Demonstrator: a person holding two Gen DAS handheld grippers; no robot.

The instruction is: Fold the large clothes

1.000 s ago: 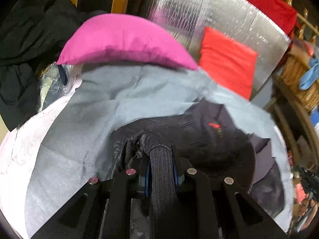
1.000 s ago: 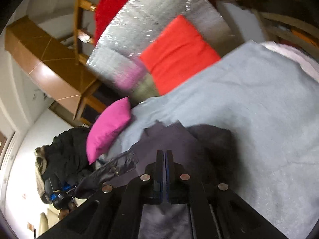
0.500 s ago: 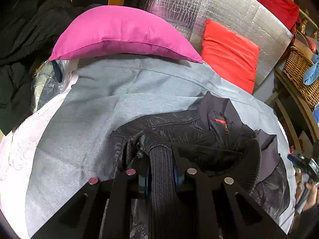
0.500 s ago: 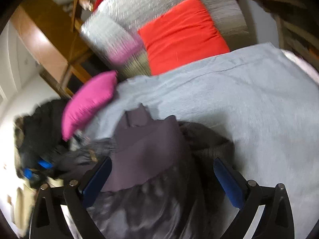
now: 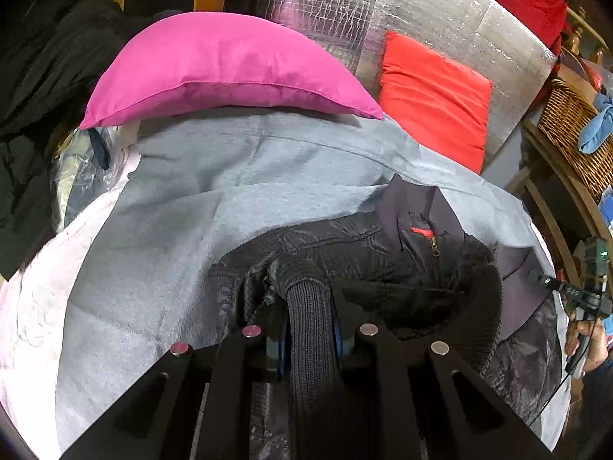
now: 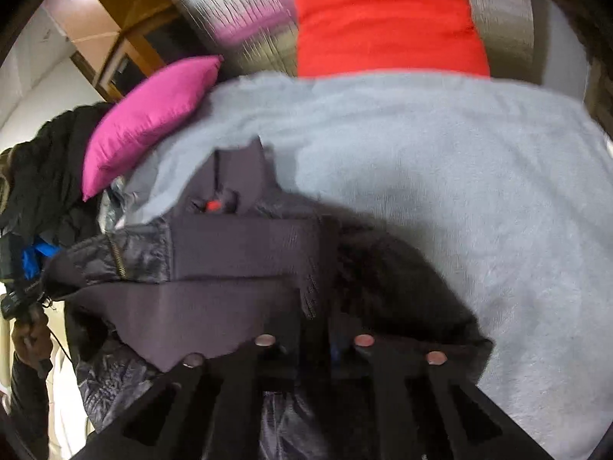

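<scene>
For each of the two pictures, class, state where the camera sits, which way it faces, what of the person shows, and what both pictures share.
Left wrist: sits on the left gripper, faces forward and down over the dark quilted jacket, jaws clamped on its ribbed knit cuff; a hand shows at right.
Right wrist: sits on the right gripper, faces down the same jacket, jaws shut on its fabric; a hand shows at left.
Shared: the magenta pillow, the red cushion, the grey blanket.
</scene>
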